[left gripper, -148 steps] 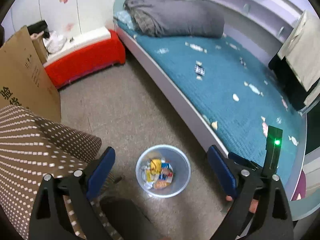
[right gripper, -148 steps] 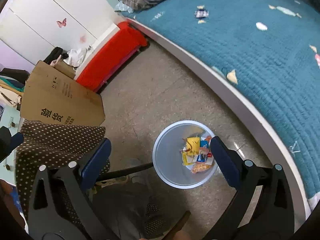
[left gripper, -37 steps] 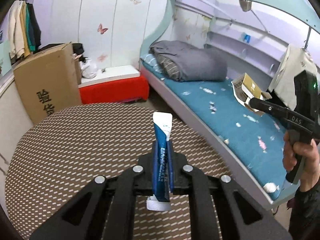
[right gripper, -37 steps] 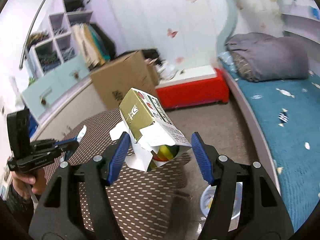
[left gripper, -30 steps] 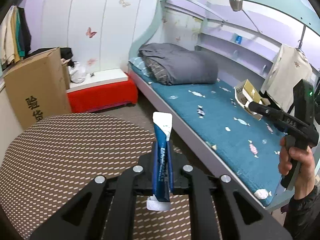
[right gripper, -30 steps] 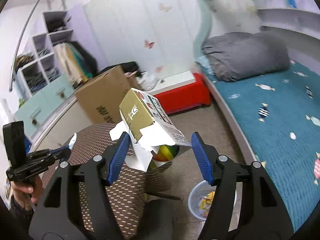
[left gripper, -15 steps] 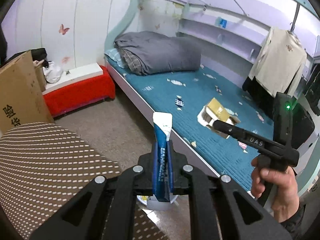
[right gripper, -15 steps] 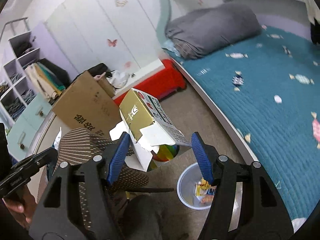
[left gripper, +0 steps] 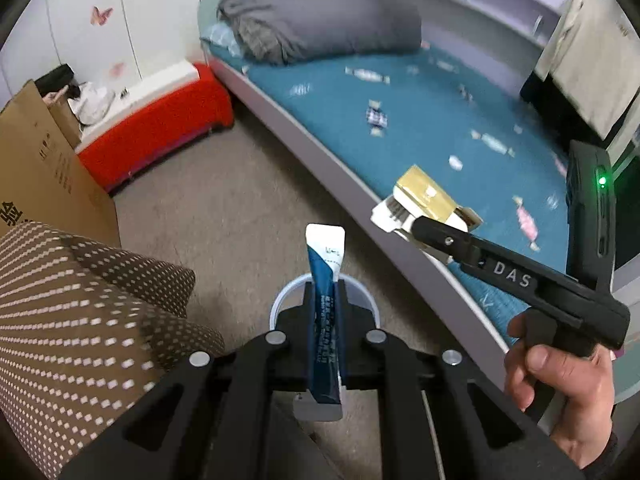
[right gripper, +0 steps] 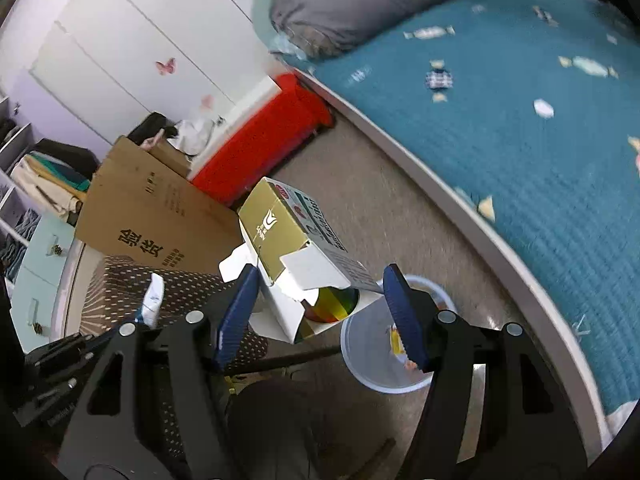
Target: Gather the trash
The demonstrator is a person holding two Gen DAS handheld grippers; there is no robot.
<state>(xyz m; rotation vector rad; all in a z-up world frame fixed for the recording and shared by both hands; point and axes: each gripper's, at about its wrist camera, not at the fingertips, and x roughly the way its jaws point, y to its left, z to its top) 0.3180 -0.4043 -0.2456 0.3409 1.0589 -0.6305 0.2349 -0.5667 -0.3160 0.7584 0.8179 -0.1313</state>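
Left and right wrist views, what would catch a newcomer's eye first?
Each gripper carries trash: the left gripper is shut on a blue and white tube, and the right gripper clamps an opened gold and white carton. Below them on the floor stands a white waste bin with wrappers inside. Behind it, a teal bed dotted with candy prints fills the right side.
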